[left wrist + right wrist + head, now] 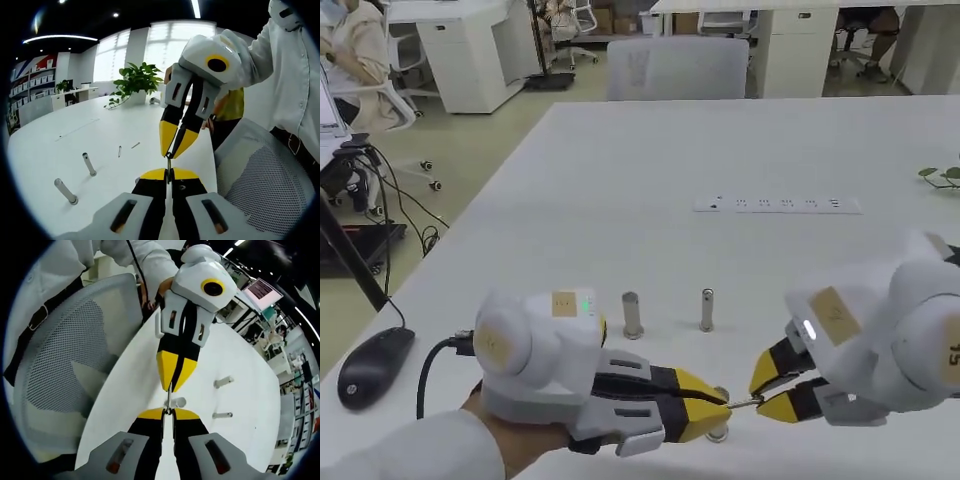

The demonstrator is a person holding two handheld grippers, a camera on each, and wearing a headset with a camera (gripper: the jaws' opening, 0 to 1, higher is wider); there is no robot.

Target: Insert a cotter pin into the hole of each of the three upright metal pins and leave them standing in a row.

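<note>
While two metal pins (632, 315) (707, 310) stand upright behind, the left gripper (718, 405), jaws closed, nips one end of the cotter pin (745, 403) beside a third pin (718, 432); the right gripper (768, 393), likewise closed, grips the other end.

Bright and even across the white bench (620, 170) in the head view, with only faint, soft shadows at the feet of the upright metal pins (632, 315). Soft and low in detail throughout, more so in the background. In the left gripper view, blows out to white at the windows (150, 52) and the ceiling strip light (60, 37), and bends straight lines hard toward the edges. In the right gripper view, warps likewise, with a bright strip lamp (233, 251) at the top.
</note>
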